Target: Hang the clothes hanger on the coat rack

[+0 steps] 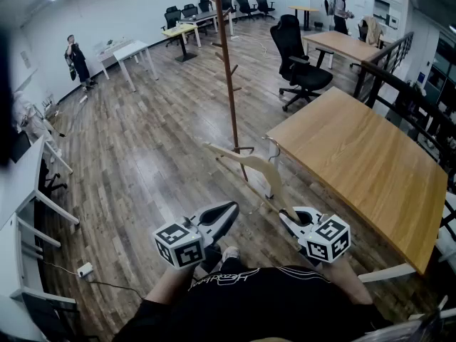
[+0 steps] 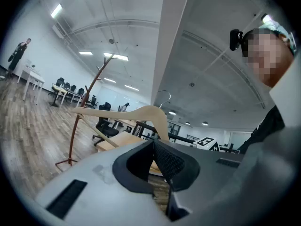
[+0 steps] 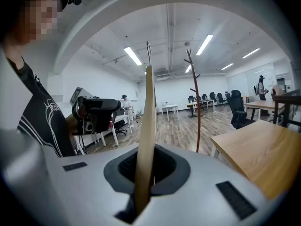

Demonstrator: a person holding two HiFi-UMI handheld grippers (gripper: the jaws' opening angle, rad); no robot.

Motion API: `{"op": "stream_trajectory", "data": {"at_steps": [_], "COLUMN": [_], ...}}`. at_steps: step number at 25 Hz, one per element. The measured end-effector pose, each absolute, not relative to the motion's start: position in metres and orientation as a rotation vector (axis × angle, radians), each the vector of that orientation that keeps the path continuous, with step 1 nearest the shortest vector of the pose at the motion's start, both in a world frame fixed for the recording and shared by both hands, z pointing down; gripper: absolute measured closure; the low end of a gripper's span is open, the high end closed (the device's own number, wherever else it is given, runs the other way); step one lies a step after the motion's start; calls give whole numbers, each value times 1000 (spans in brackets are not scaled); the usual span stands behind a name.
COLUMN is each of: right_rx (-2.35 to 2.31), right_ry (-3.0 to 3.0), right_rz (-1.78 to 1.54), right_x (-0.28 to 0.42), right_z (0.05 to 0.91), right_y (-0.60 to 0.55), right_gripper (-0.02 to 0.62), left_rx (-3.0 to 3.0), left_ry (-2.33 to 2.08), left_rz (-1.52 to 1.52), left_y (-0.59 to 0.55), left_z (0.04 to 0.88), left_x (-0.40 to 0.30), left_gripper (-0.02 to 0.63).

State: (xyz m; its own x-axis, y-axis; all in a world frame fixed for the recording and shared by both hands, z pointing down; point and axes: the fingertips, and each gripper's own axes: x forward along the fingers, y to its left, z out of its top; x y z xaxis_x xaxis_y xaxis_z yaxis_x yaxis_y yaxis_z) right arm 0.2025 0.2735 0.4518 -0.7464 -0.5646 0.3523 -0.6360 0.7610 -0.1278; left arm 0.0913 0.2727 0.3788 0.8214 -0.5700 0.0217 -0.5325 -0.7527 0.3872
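Pale wooden clothes hanger point(image 1: 242, 159), clamped by one end in the right tongs point(image 1: 288, 217), pointed toward the tall reddish-brown coat rack point(image 1: 228, 70) ahead; the left tongs point(image 1: 229, 212) were closed and empty

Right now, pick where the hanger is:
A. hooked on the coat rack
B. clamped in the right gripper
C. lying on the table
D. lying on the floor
B: the right gripper is shut on the hanger, which sticks up from between its jaws, apart from the coat rack.
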Motion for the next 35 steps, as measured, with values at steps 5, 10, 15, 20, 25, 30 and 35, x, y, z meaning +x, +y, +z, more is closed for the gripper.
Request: {"op": "stream_trajectory", "data": {"at_steps": [5,10,15,20,25,30,35], "right_rx": [929,919,915,911,919,952,969], "right_ry": [-2663,-2655,-2637,-2622,-2598,-2584,-2587], "right_rz": [354,348,362,406,436,461,461], "right_x": [198,190,179,166,146,121,85], "right_z": [456,462,467,476,485,487,480], "right_y": [266,255,235,204,157,93,31], "right_gripper": [557,557,557,557,557,557,557], "left_rx": [2590,2554,2522,2526,2510,2492,2496], "left_ry": [-823,-868,-863,-831,-803,-769,-759], "left_rz": [-164,-172,-193,-181,-183,-184,-193], "left_y": [262,248,224,193,141,76,17], "left_z": [386,397,399,405,412,415,406], "left_x": [86,74,59,49,28,0,-41], "left_gripper": [598,598,598,598,598,598,598]}}
